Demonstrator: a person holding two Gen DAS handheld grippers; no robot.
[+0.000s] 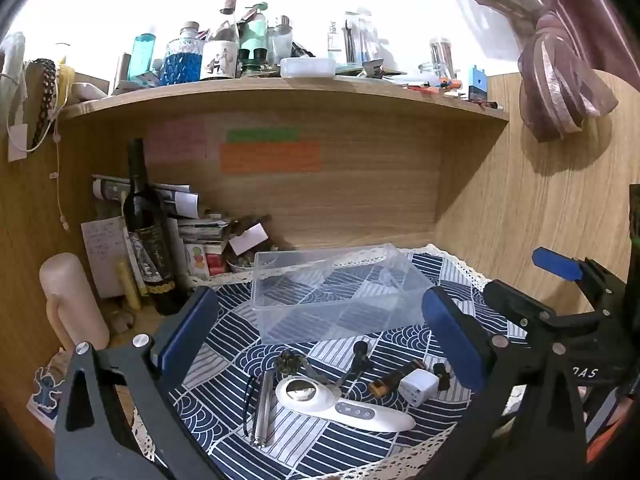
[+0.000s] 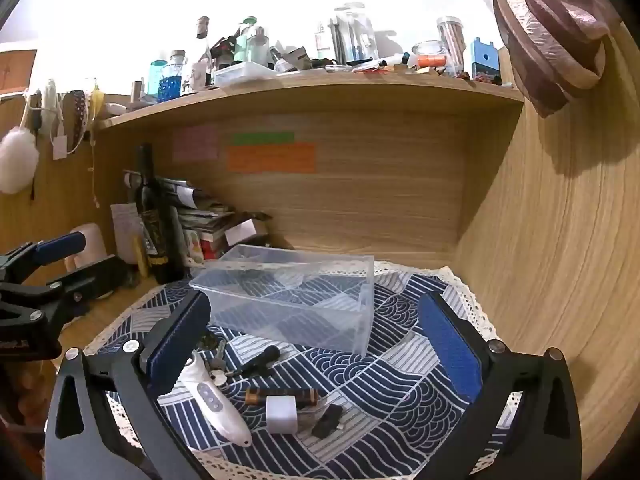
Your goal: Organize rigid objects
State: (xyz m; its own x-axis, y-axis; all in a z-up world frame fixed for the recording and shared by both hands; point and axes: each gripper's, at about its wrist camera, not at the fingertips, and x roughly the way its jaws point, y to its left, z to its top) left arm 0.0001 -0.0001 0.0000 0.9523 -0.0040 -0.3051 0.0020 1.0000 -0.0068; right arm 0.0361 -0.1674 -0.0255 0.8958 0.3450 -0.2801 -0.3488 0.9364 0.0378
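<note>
Clear plastic box (image 1: 336, 292) sat on patterned cloth (image 1: 224, 344), toward rear; I saw nothing inside. Before it: white handheld device (image 1: 344, 404), metal rod (image 1: 264, 408), white adapter (image 2: 282, 414), dark cylinder (image 2: 280, 396), keys (image 2: 218, 364). Left gripper (image 1: 320, 344) wide, unloaded; right gripper (image 2: 316, 344) likewise.

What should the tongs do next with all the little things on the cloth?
Probably lower the right tongs onto the white charger cube to grip it. Both tongs are open and hold nothing, the clear plastic box looks empty, and the cube lies nearest, between the right tongs' fingers. The left tongs can wait over the white handheld device.
</note>
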